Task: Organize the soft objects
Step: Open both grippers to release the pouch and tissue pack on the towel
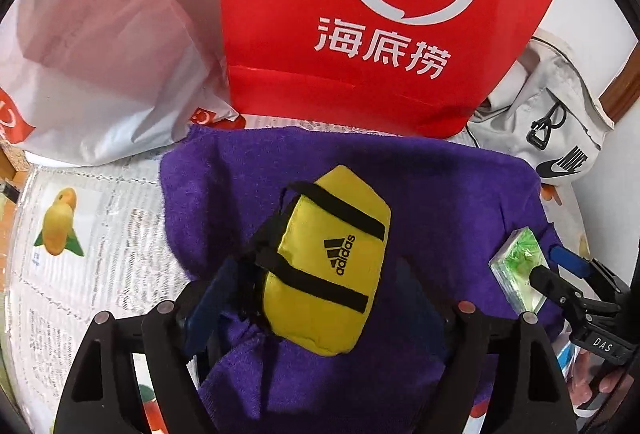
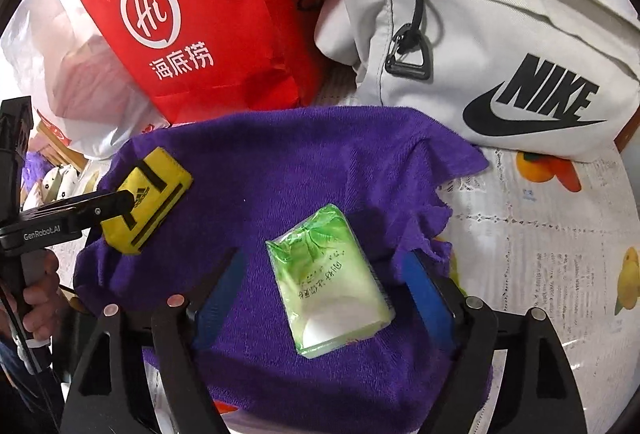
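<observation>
left hand-held gripper [image 1: 316, 294] released, jaws wide on either side of yellow Adidas pouch [image 1: 324, 262] | right hand-held gripper [image 2: 324, 286] released, astride green tissue pack [image 2: 330, 280] | both items lie on purple towel [image 2: 280, 162] on newspaper-covered counter [image 2: 540, 234] | behind: red paper bag [image 1: 360, 14], white plastic bag [image 1: 100, 54], grey Nike bag [image 2: 500, 34]
</observation>
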Motion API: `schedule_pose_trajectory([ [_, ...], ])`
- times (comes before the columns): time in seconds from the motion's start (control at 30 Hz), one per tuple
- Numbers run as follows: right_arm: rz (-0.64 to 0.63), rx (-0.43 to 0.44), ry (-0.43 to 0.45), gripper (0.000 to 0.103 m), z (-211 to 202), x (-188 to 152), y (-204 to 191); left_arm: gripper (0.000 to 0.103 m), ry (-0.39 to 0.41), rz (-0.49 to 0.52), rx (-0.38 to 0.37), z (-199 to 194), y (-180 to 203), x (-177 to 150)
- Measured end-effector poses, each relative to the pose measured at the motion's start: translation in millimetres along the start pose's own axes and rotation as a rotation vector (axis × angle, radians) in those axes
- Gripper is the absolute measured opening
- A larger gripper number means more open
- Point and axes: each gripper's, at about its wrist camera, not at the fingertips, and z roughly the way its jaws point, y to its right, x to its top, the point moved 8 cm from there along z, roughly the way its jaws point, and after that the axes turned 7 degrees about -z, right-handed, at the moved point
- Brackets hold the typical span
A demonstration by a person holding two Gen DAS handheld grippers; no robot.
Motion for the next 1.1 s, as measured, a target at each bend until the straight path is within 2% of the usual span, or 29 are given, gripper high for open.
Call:
schedule_pose_trajectory([
  [0.13, -0.012, -0.052, 0.010, 0.081, -12.6, -1.5, -0.7, 0.081, 0.017, -0.007, 0.023, -13.7, -6.8, -5.2],
  [0.2, -0.023, -0.116, 0.016, 0.081, -21.3, -1.8, -2.4, 0.081, 0.047, -0.014, 0.029, -26.8, -12.2, -9.1],
  [0.27, -0.045, -0.142, 0.031, 0.081, -31.5, -3.6, -7.8, 0.081, 0.087, -0.016, 0.024, -40.7, -18.2, -11.8],
  [0.47, -0.009, -0.040, 0.103, 0.081, -75.5, -18.0, -23.5, 0.081, 0.155, -0.005, 0.020, -90.5, -30.4, -34.2],
  [0.53, 0.016, -0.050, 0.149, 0.081, -99.2, -29.3, -24.5, 0.081, 0.160, -0.012, 0.034, -105.0, -37.2, -45.1],
  [0.63, 0.019, -0.054, 0.127, 0.081, -112.3, -44.8, -35.9, 0.081, 0.147, -0.022, 0.014, -119.6, -45.5, -64.4],
  [0.73, 0.035, -0.035, 0.160, 0.081, -128.2, -66.6, -47.4, 0.081, 0.142, -0.032, 0.002, -132.4, -53.8, -87.2],
  [0.87, 0.028, 0.023, 0.182, 0.081, -139.9, -94.1, -78.7, 0.081, 0.139, -0.054, 0.003, -142.4, -69.4, -115.3],
  [1.1, -0.127, 0.095, 0.229, 0.081, -139.6, -115.8, -160.1, 0.081, 0.146, -0.084, 0.055, -150.9, -107.4, -154.0],
])
